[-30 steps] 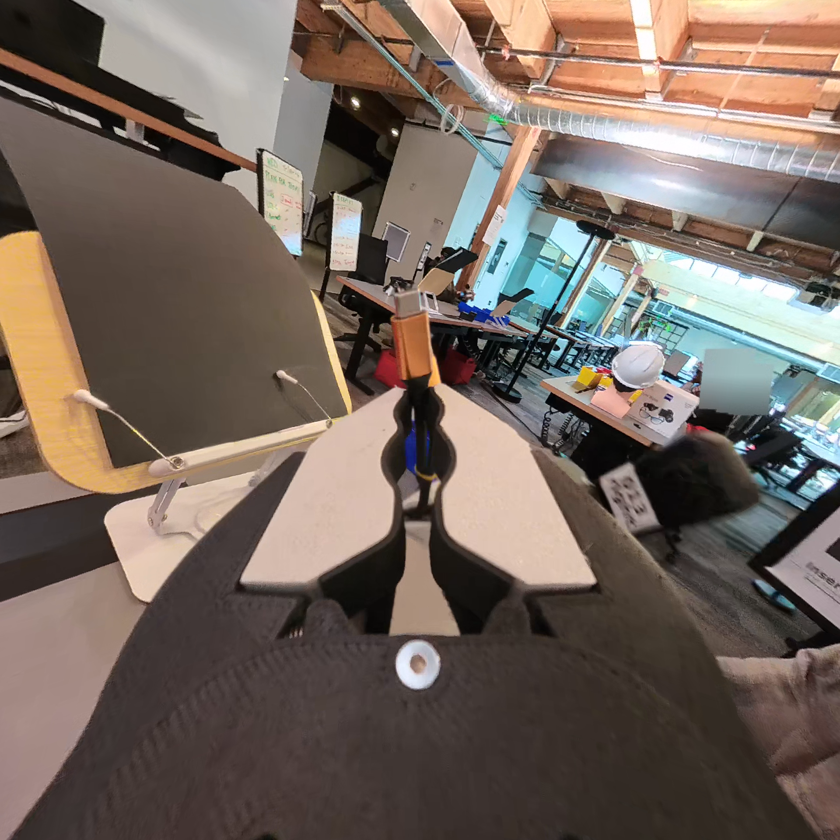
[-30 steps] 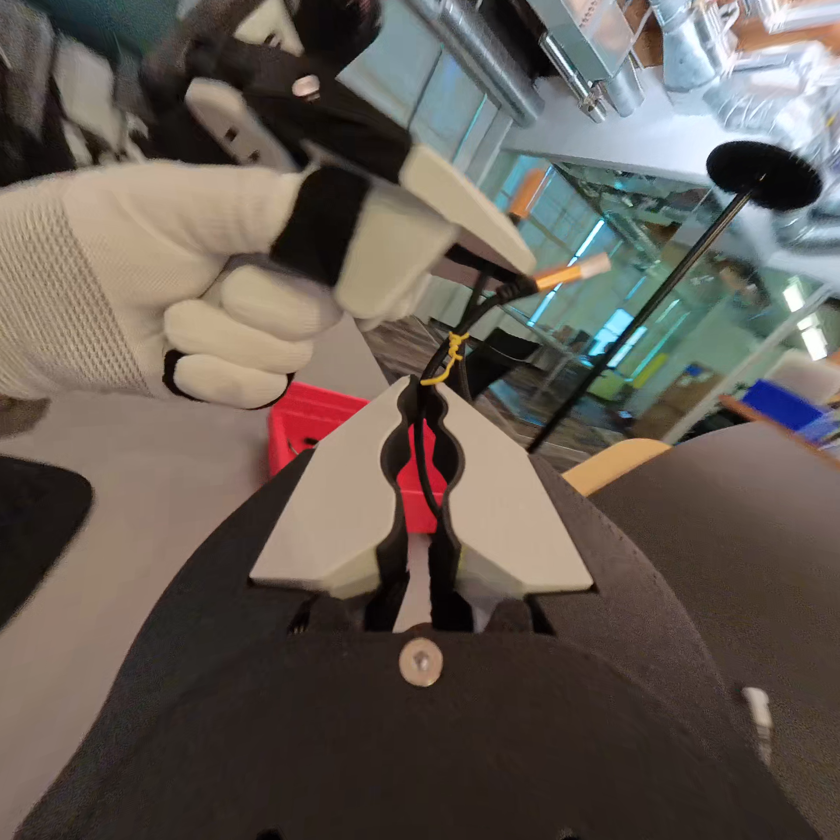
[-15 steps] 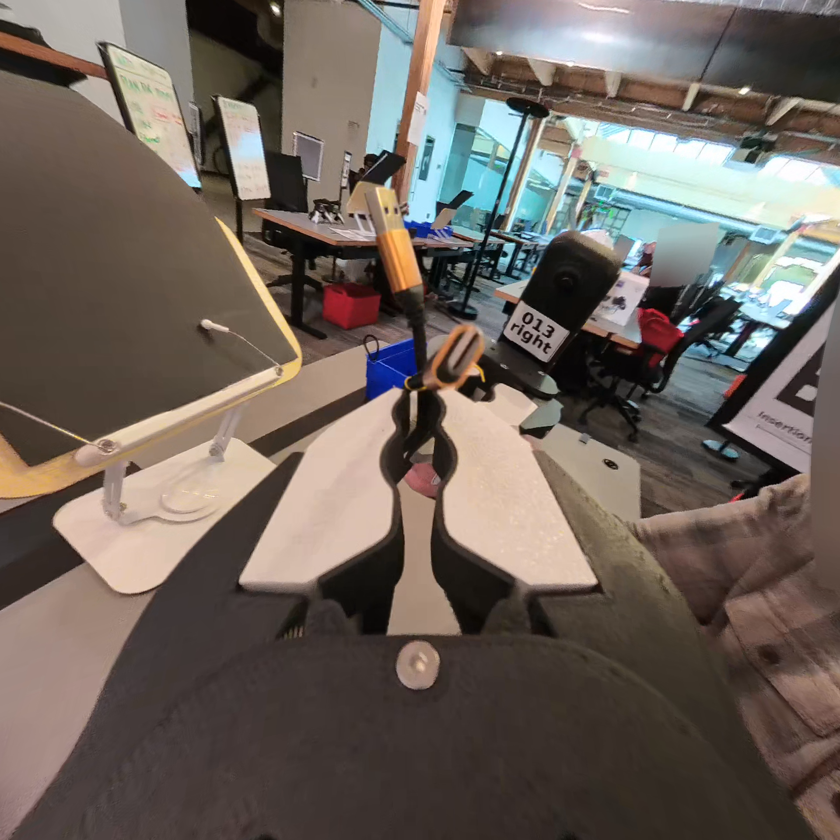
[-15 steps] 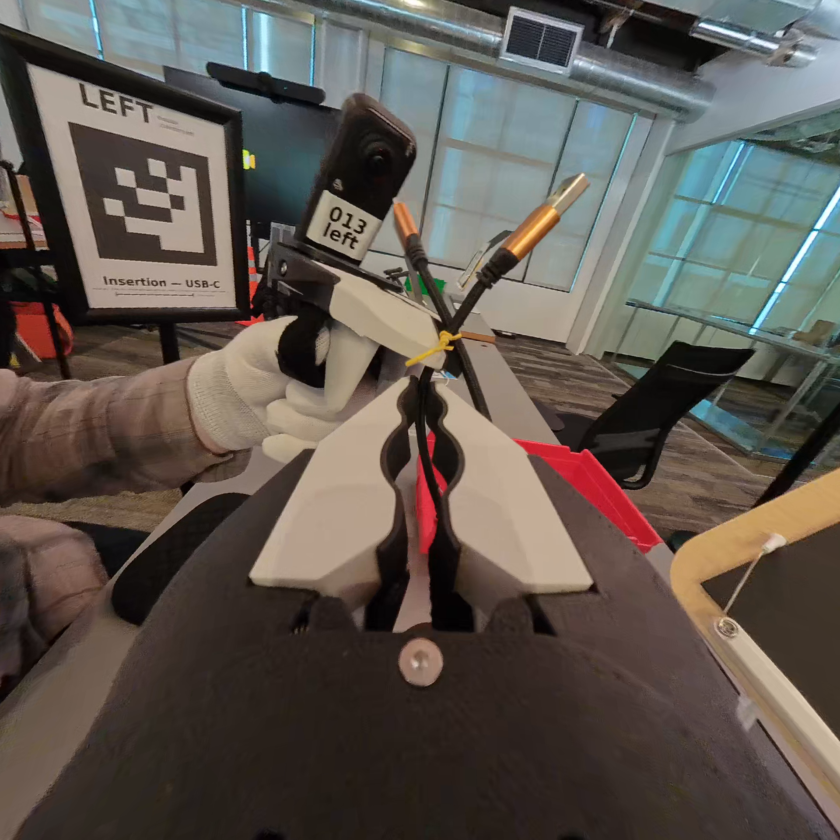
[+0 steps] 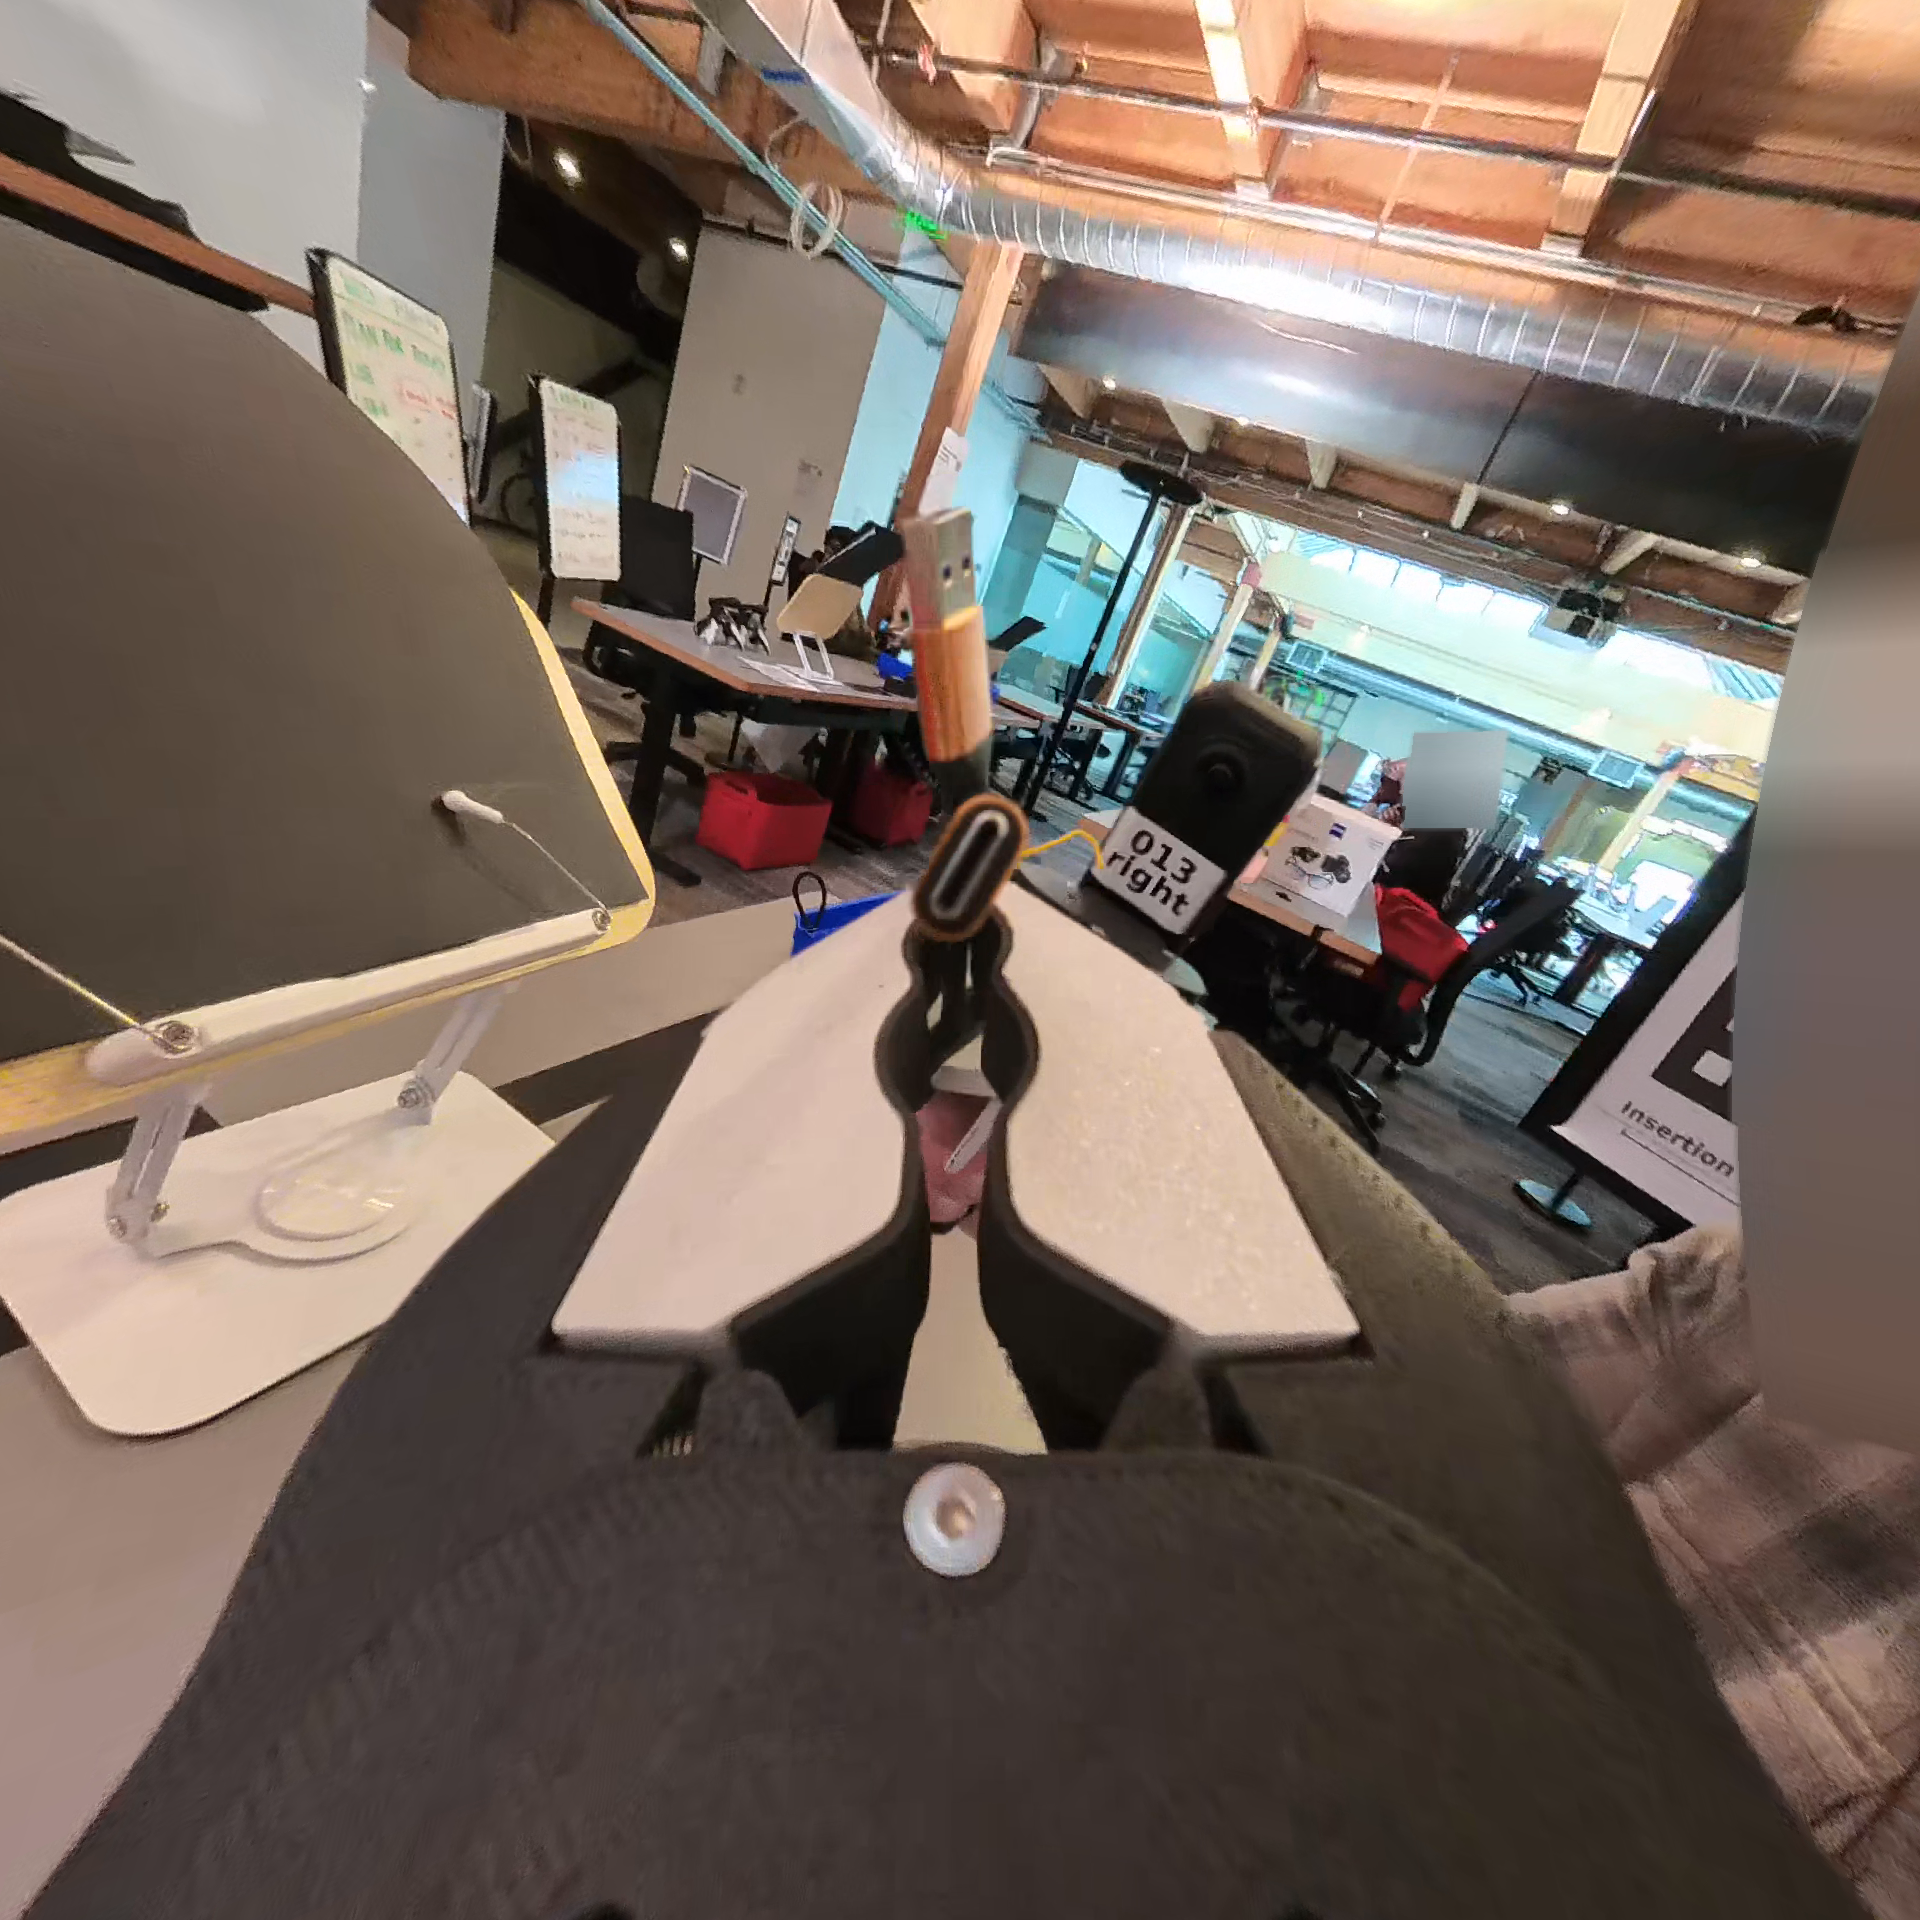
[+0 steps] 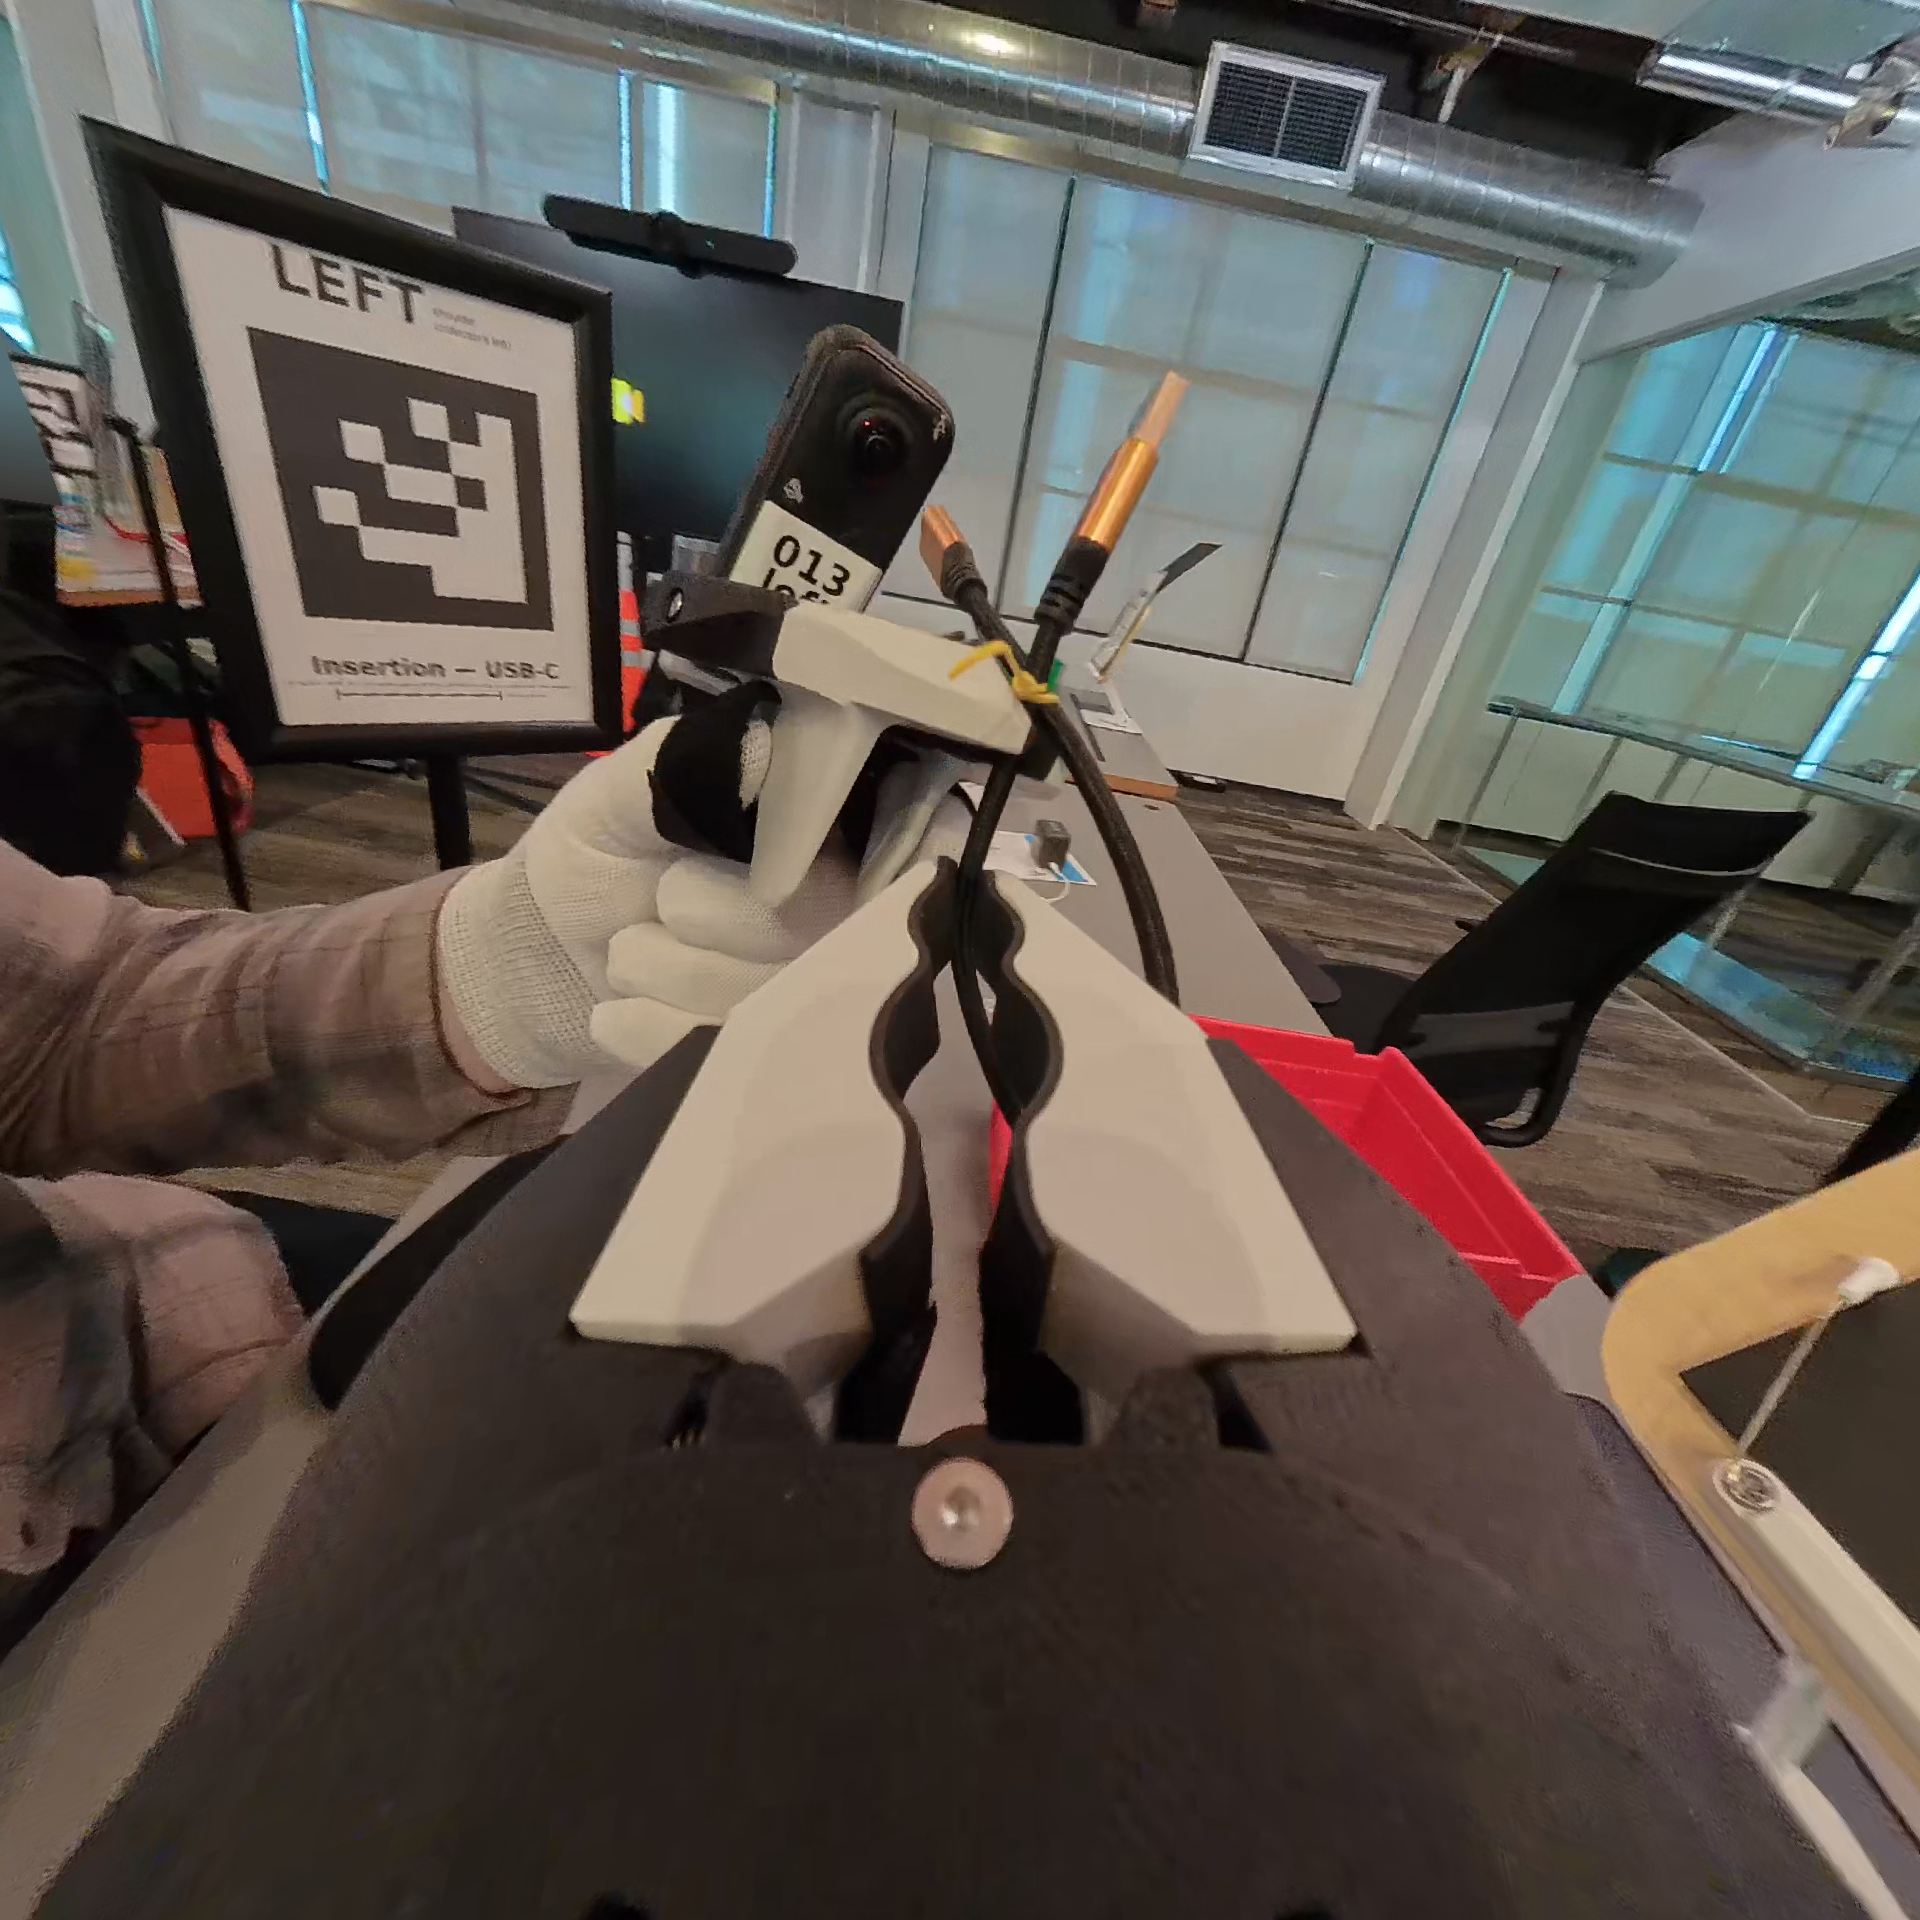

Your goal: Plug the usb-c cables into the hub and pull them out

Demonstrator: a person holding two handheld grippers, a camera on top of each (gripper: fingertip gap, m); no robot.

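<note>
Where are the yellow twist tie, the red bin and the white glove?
yellow twist tie [image 6: 1023, 681]: right wrist view, on its knot around the black cable.
red bin [image 6: 1439, 1164]: right wrist view, on its right wall.
white glove [image 6: 561, 925]: right wrist view, on the back of the hand.

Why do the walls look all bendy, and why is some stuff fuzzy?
Left wrist view: a wide-angle lens bows the ceiling duct and the dark board; the USB-C plug at the left gripper is sharp, while the right edge smears into a grey blur. Right wrist view: window frames lean and curve, the plaid sleeve is soft, and daylight washes out the glass.
</note>
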